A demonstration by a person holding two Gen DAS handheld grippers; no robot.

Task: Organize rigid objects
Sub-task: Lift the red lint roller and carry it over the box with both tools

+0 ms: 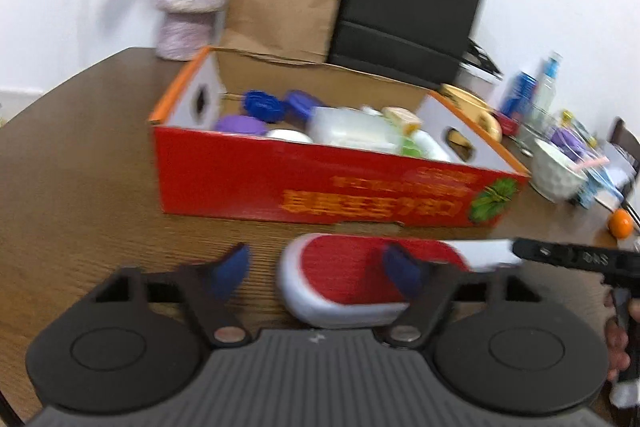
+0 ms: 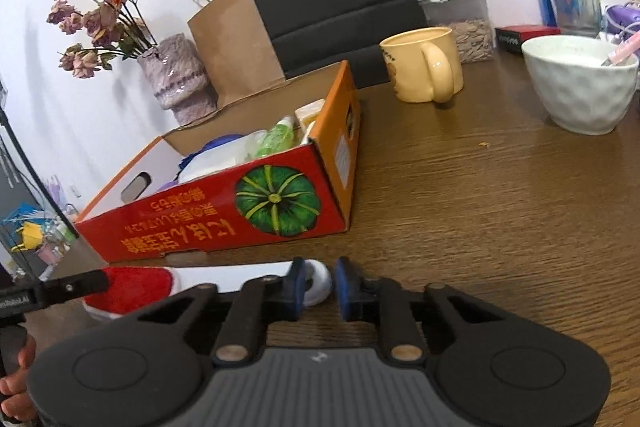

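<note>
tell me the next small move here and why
Probably lift the brush by its handle: the right gripper seems shut on it, the left gripper is open, and the box stands just behind.

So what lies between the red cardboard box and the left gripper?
A red-faced white plastic brush, flat on the brown wooden table, reaching between the left gripper's open fingers; the left wrist view shows it.

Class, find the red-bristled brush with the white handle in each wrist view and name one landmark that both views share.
Left wrist view: the red-bristled brush with the white handle lies bottom centre on the wooden table, in front of the box.
Right wrist view: the brush lies bottom left, handle running right toward the fingers.
Shared landmark: the red cardboard box with the green pumpkin picture.
</note>
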